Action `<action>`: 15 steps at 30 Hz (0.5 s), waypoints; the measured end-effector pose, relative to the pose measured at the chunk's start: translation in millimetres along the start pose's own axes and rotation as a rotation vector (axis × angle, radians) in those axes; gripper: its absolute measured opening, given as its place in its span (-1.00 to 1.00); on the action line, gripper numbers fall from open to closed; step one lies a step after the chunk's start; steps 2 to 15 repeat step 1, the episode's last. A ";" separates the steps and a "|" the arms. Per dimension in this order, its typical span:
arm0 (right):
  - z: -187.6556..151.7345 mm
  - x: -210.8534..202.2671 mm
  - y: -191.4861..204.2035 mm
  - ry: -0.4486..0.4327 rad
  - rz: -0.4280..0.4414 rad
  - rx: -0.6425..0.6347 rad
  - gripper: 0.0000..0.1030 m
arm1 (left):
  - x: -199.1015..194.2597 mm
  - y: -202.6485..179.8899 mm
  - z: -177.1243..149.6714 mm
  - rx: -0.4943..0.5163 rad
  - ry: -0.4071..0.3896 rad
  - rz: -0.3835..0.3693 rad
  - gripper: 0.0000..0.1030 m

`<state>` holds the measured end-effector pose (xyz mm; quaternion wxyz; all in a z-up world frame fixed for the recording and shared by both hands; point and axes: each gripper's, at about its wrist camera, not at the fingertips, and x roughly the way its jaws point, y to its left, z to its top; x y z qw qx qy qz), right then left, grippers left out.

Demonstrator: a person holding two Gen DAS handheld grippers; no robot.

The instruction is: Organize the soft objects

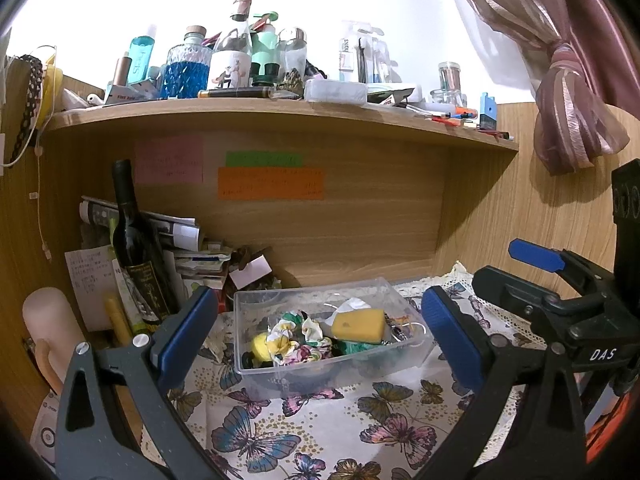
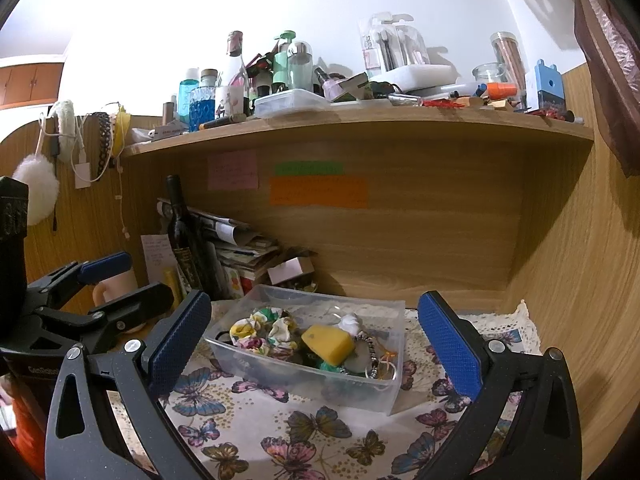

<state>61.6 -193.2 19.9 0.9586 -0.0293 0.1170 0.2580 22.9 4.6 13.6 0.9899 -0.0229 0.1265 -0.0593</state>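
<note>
A clear plastic bin stands on the butterfly tablecloth under the shelf. It holds a yellow sponge, floral scrunchies, a yellow soft ball, white and green soft bits and some beaded rings. My left gripper is open and empty, its blue pads on either side of the bin, short of it. My right gripper is also open and empty, in front of the bin. Each gripper shows at the edge of the other's view.
A dark wine bottle, stacked papers and a pale mug crowd the back left. The wooden shelf above carries several bottles and jars. A wood wall closes the right side; a curtain hangs there.
</note>
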 end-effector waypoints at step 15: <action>-0.3 0.5 0.0 0.002 0.000 0.001 1.00 | 1.1 0.8 -0.2 -0.001 0.003 -0.001 1.00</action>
